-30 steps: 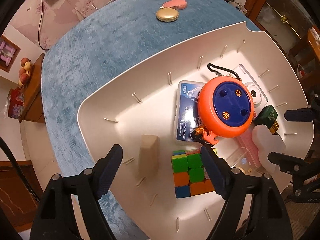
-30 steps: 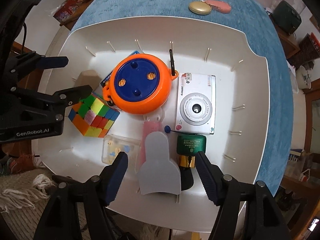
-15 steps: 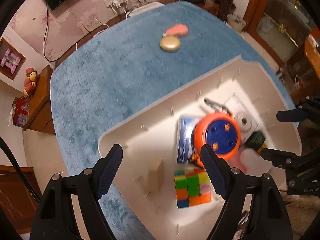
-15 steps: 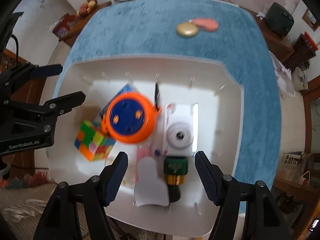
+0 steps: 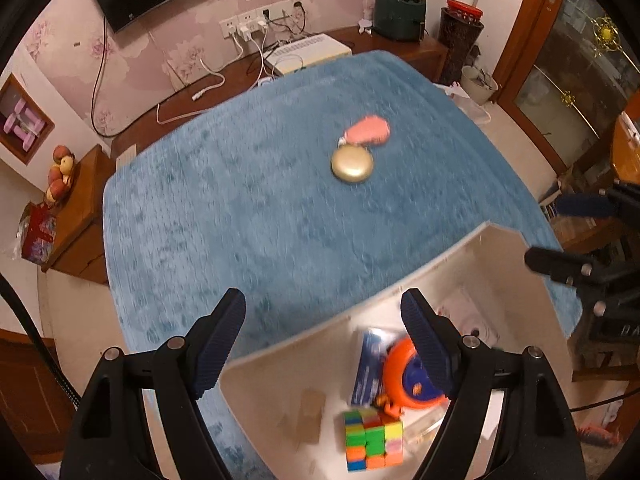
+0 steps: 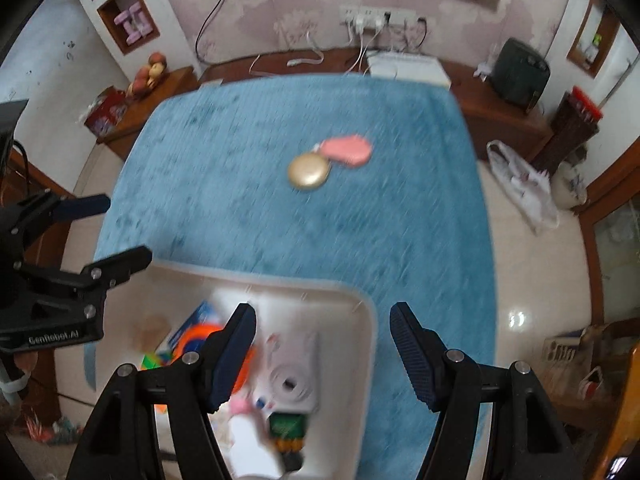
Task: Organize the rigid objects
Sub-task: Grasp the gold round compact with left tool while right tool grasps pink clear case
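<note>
A white tray (image 5: pixel 496 240) sits on the blue cloth near me and holds an orange and blue round toy (image 5: pixel 404 376), a colour cube (image 5: pixel 372 444), a blue card pack (image 5: pixel 370 364) and a white camera (image 6: pixel 292 380). A gold round case (image 5: pixel 352 163) and a pink oval object (image 5: pixel 368 131) lie together on the cloth far from the tray; both also show in the right wrist view: the gold case (image 6: pixel 308 171) and the pink object (image 6: pixel 348 148). My left gripper (image 5: pixel 324 344) and right gripper (image 6: pixel 324 356) are open, empty, high above the tray's far rim.
The blue cloth (image 5: pixel 240 208) covers a round table. A wooden sideboard (image 6: pixel 500 116) with a white box, cables and a dark appliance stands behind it. A white bag (image 6: pixel 520 188) lies on the floor to the right.
Both grippers have risen and tilted up from just over the tray. The tray has slid to the bottom of both views and the gold case and pink object have come towards the middle.
</note>
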Tool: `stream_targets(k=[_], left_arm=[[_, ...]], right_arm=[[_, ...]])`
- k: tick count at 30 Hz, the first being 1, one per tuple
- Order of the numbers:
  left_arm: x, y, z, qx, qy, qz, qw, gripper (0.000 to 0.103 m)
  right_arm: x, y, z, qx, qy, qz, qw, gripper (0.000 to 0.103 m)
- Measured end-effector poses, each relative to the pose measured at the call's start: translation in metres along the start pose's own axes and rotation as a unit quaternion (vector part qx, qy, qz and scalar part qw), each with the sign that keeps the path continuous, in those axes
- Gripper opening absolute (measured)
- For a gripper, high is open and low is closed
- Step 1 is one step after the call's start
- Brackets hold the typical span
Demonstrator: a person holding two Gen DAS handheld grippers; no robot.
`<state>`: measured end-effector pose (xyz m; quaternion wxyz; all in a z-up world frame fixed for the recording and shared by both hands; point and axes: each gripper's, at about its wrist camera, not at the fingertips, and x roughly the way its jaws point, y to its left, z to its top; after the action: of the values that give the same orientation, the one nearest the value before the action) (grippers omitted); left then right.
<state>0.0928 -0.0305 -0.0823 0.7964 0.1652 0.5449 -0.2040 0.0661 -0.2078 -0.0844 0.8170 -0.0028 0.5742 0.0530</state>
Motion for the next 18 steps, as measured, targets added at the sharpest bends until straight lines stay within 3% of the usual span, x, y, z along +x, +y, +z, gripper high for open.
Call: stream_targets(k=[8, 18], left_arm=[[0.019, -0.003, 0.044, -0.007, -0.011, 0.015, 0.9998, 0.083], [0.076, 0.001, 0.083, -0.053, 0.011, 0.009, 0.9985, 0.083]], right_arm=[[0.019, -0.032, 0.059, -0.030, -0.034, -0.015, 0.999, 0.070], [0.099, -0.042, 0.107, -0.146, -0.032, -0.015, 0.989, 0.070]])
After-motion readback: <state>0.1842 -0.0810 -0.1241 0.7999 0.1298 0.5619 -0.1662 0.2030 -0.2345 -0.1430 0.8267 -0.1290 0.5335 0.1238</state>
